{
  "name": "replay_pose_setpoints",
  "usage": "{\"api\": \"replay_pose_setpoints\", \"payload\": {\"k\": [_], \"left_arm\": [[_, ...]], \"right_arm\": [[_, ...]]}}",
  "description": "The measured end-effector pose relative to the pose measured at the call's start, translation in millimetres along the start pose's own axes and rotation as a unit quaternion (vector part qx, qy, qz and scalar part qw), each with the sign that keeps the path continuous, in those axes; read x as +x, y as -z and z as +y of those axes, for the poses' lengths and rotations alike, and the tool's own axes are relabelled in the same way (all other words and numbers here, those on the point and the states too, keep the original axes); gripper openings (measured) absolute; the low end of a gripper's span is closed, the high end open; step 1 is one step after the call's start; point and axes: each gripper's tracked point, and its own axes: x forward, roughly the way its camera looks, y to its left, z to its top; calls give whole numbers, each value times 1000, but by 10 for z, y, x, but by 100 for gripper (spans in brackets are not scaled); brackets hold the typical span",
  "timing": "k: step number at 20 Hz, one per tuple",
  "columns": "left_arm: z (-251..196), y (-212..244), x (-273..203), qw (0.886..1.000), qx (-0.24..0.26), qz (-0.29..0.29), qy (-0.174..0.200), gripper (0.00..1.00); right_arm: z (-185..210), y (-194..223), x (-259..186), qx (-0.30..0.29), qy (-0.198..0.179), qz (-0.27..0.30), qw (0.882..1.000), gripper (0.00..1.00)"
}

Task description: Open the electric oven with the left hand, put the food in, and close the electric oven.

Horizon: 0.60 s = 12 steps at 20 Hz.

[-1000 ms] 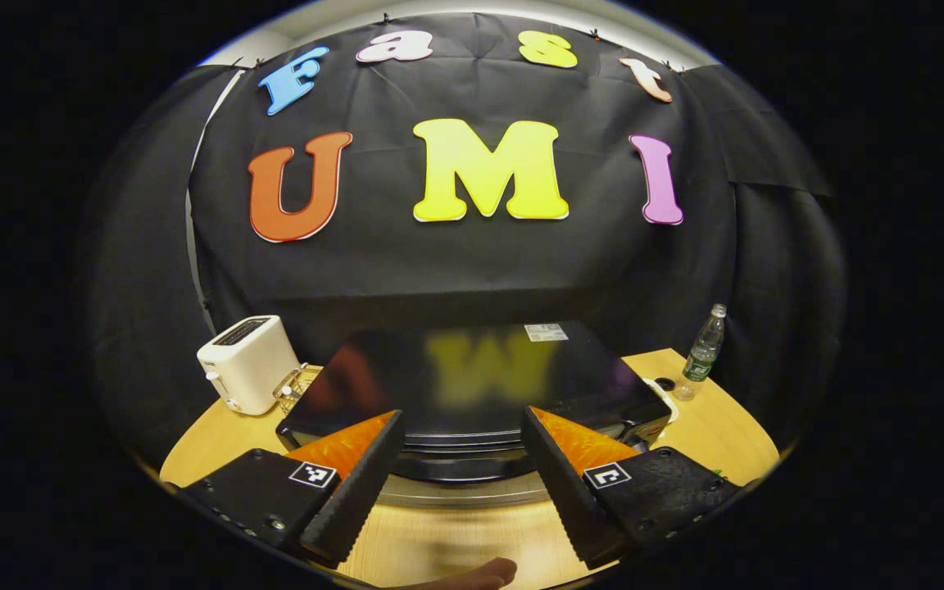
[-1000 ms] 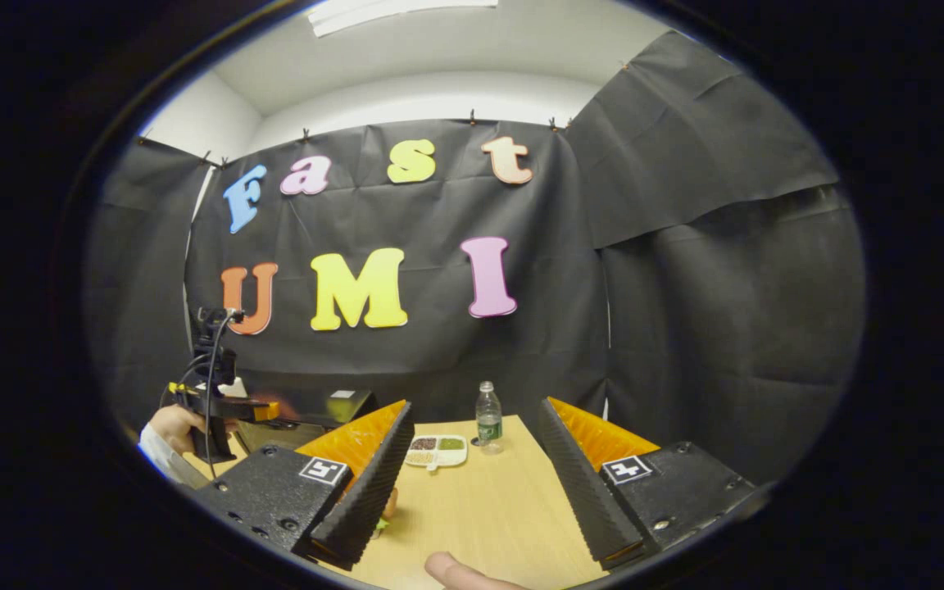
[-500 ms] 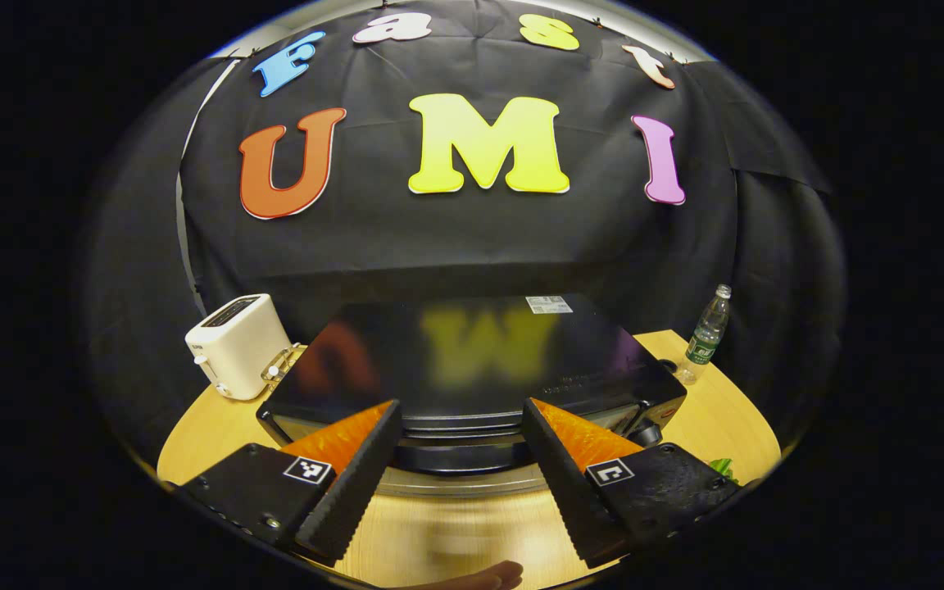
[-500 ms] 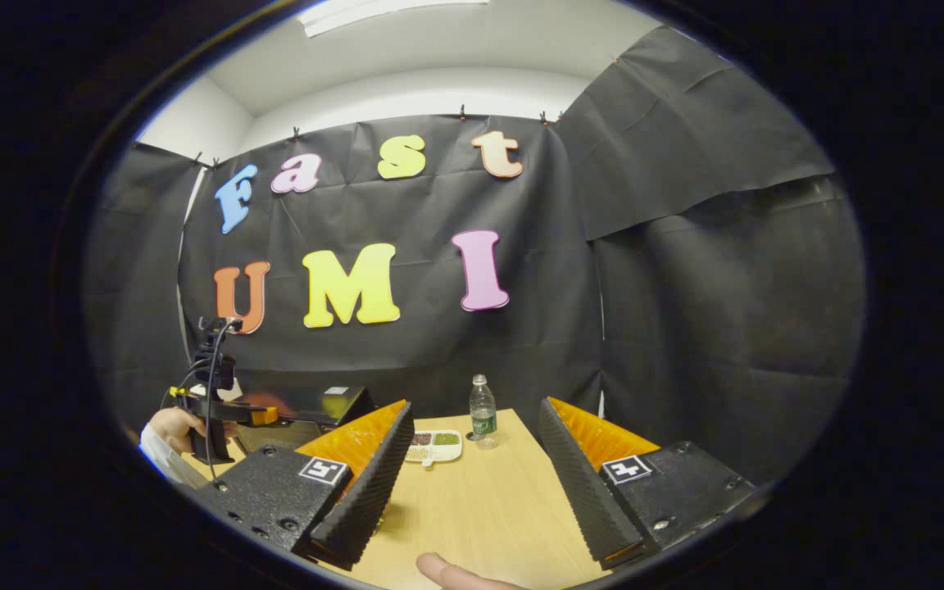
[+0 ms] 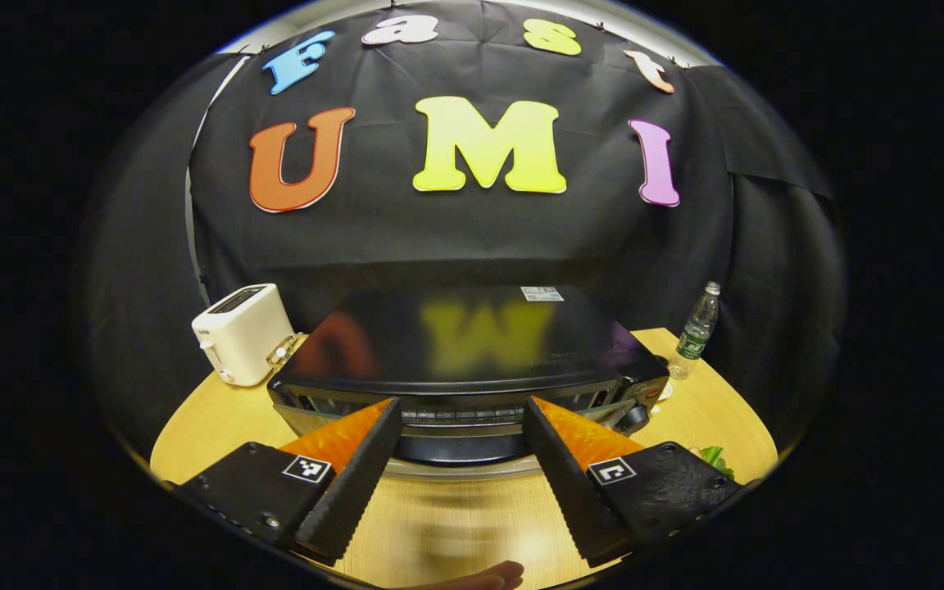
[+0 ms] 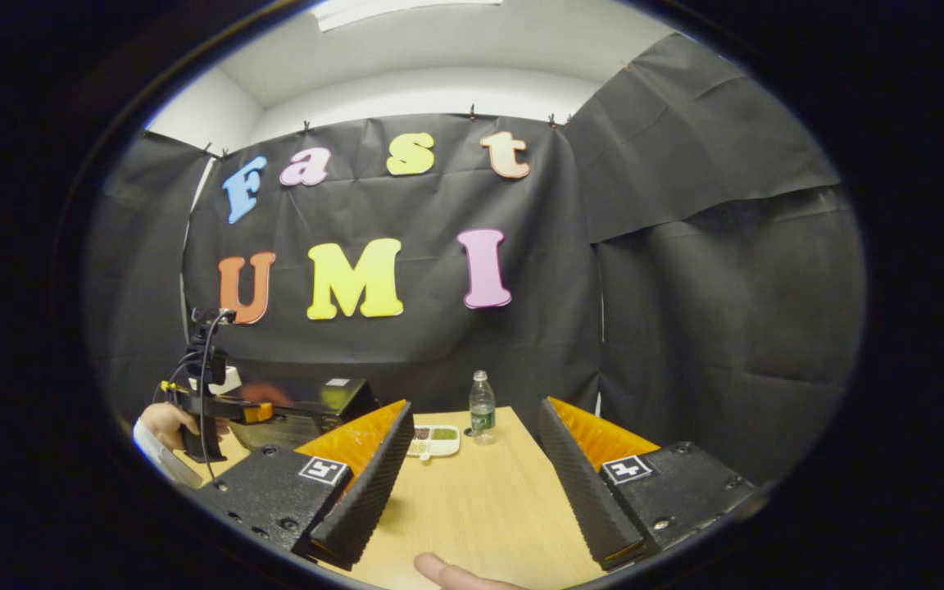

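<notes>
Pale wood is what everything stands on: the light wooden tabletop point(image 5: 193, 426) carries, at your far left in the left gripper view, a white boxy toaster point(image 5: 236, 333), and just beside it the task's appliance, the glossy black electric oven point(image 5: 464, 344) with a mirror-like top. Its door is not yet down, and the curved silver bar handle point(image 5: 464, 469) runs across the front, low between your fingers. Your left gripper point(image 5: 460, 455) hangs in front of that handle, its fingers spread wide with nothing between them. You'll likely find the oven heavy and rigid, and a hinged door like this should swing on a stiff arc; the metal bar looks smooth and may slip, so take it at its middle, where both fingers can close squarely around it. Further right stand the oven's dark round knob point(image 5: 634, 416), a clear plastic water bottle with a green label point(image 5: 695, 338) near the table's back edge, and something green and leafy point(image 5: 716, 459) at the table edge, too cut off to identify. In the right gripper view, a small white divided dish of food point(image 6: 435, 439) sits beside the bottle; your right gripper point(image 6: 476, 463) hovers over bare table short of it, fingers wide apart and empty.
</notes>
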Motion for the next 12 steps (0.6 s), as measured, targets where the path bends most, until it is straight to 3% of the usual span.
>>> {"api": "replay_pose_setpoints", "payload": {"k": [12], "left_arm": [[-46, 560, -487, 1000, -5, -5, -9, 98]], "right_arm": [[95, 52, -69, -1, -10, 1, 1000, 96]]}}
